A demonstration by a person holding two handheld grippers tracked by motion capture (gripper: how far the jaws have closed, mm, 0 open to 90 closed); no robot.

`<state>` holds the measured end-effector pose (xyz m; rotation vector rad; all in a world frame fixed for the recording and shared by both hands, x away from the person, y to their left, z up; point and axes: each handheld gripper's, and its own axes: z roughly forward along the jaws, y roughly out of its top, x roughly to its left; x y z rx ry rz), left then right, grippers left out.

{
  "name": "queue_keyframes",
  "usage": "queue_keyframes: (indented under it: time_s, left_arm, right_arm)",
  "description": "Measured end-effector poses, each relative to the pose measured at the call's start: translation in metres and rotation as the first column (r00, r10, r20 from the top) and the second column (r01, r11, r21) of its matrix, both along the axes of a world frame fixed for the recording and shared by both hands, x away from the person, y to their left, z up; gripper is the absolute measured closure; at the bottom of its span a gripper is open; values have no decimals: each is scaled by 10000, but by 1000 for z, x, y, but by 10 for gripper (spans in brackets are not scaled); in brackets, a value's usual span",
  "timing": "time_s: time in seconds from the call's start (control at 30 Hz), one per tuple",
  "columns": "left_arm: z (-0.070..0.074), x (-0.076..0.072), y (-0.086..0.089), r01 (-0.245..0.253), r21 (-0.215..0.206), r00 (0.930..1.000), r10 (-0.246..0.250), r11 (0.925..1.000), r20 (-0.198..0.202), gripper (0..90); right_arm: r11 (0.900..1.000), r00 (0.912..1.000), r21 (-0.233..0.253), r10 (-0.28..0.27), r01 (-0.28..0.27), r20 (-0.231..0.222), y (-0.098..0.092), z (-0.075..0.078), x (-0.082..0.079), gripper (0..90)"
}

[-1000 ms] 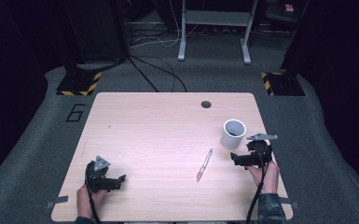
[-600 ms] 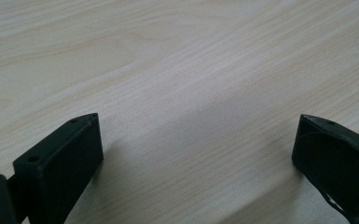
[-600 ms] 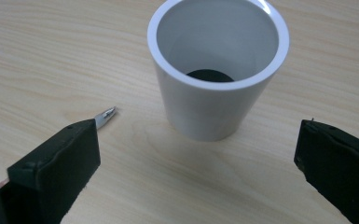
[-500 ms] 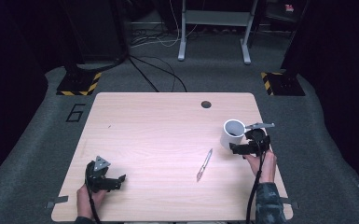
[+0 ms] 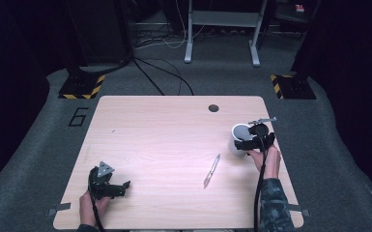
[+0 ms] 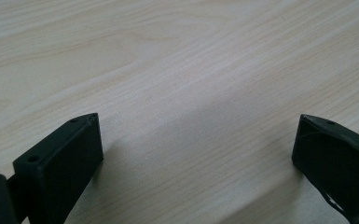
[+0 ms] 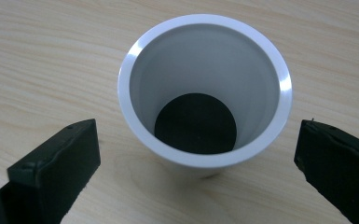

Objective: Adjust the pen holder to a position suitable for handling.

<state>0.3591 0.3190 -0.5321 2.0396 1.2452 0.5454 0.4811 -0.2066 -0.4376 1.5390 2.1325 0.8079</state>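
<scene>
my right gripper (image 7: 198,172) has moved up to the white cup (image 7: 204,91); jaws wide open around it, holding nothing yet.

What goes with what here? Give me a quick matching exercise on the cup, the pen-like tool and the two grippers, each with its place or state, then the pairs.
Things:
1. white cup
2. pen-like tool
3. left gripper
4. right gripper

Places or states:
A. open above bare wood, near the table's front left corner
B. lying flat on the table, touched by nothing
C. upright, with a dark bottom inside
D. open, one jaw on each side of the cup

Pairs: 1-C, 2-B, 3-A, 4-D
</scene>
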Motion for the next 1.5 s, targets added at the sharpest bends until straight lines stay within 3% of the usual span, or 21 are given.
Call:
queue_keyframes:
  time_s: [0.3,0.7,0.83,1.5]
  left_arm:
    - [0,0,0,3,0,10000,-3,10000,0,17]
    - [0,0,0,-3,-3,10000,3,10000,3,17]
    - [0,0,0,-4,-3,10000,4,10000,2,18]
    - [0,0,0,-3,-1,10000,3,10000,2,17]
  right_arm:
    - [9999,9995,-20,-159,159,-285,4,-5,17,0]
    - [9998,9994,-135,-117,112,-325,11,-13,34,7]
    - [9998,9990,-52,-208,206,-406,12,-15,35,46]
    - [9999,9997,-123,-37,34,-228,11,-16,36,58]
